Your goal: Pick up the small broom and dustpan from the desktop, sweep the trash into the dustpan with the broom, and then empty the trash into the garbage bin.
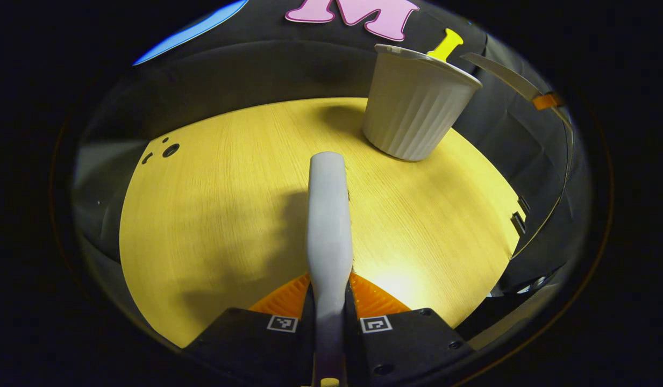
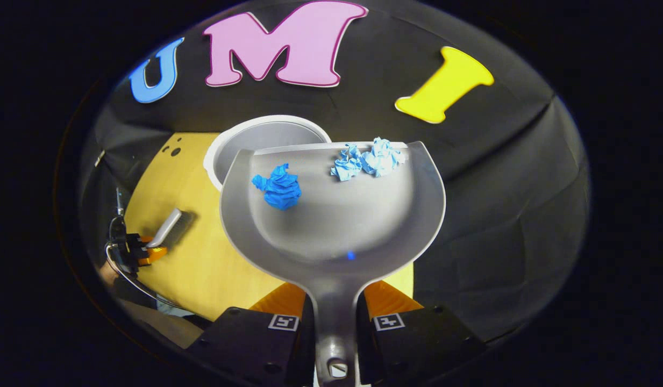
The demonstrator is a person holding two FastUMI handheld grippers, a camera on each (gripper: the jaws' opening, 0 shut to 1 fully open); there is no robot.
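- In the left gripper view, the left gripper (image 1: 329, 317) is seen closed on the handle of the small broom (image 1: 328, 226), both fingers pressed against its sides; the broom is held out over the desktop (image 1: 213, 215), its bristle end not made out from here.
- In the same view, the garbage bin (image 1: 414, 107), a pale ribbed tub, is seen standing upright near the far right of the desktop, well apart from the broom.
- In the right gripper view, the right gripper (image 2: 335, 322) is seen clamped on the handle of the dustpan (image 2: 334, 226), which is held raised with its front lip above the rim of the garbage bin (image 2: 245, 142).
- Three crumpled paper balls are carried in the pan: a dark blue paper ball (image 2: 279, 186) near the left side and two light blue paper balls (image 2: 368, 159) right at the front lip.
- Farther off at the left of this view, the left gripper (image 2: 140, 248) is seen with the small broom (image 2: 165, 227) over the desktop (image 2: 202, 269).
- The emptying step is judged to be in hand, with nothing tipped out yet.
- A miss is judged the main risk: the bin mouth lies toward the pan's left half, while the light blue balls sit to the right, so they could be dropped past the rim if the pan is tilted without being shifted.
- The bin could also be knocked over if its rim is caught by the pan's lip.
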